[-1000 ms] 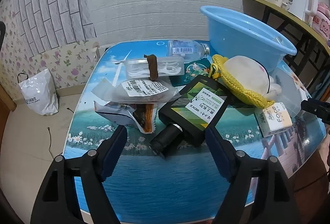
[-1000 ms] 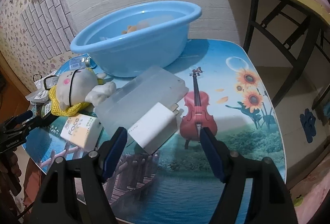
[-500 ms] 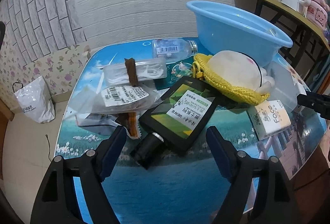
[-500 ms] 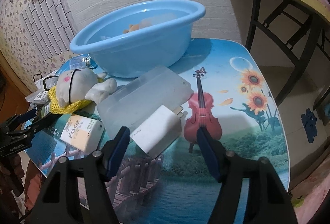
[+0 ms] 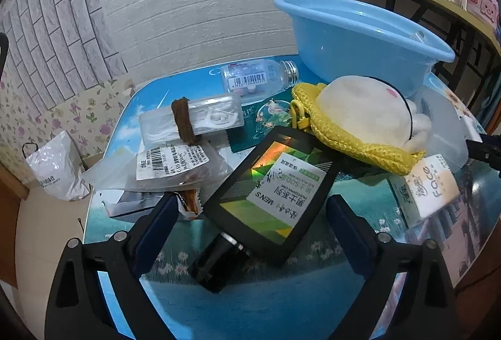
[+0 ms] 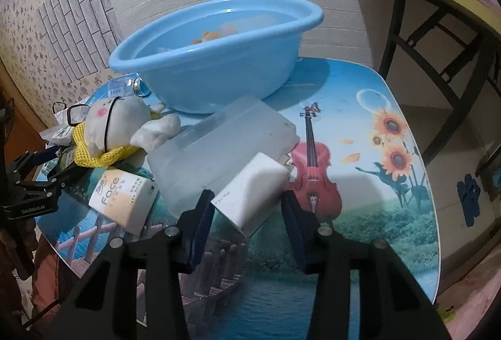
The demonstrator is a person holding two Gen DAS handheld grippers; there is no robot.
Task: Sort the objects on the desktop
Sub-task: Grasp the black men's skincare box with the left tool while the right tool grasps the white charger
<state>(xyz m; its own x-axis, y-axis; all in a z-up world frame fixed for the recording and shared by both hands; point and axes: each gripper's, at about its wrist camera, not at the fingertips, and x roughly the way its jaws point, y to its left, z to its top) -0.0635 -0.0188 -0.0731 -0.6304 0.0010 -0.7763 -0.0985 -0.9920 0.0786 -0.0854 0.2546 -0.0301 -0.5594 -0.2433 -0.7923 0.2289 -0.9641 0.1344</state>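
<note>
R gripper (image 6: 247,216) closing w/ white charger (image 6: 255,194) between pads, not pinched yet: center it, squeeze flat sides; L gripper (image 5: 252,219) opening wide, nothing pinched, black pouch (image 5: 272,191) just ahead: straddle squarely.

white charger (image 6: 253,193), black pouch (image 5: 269,193), flat on table
</note>
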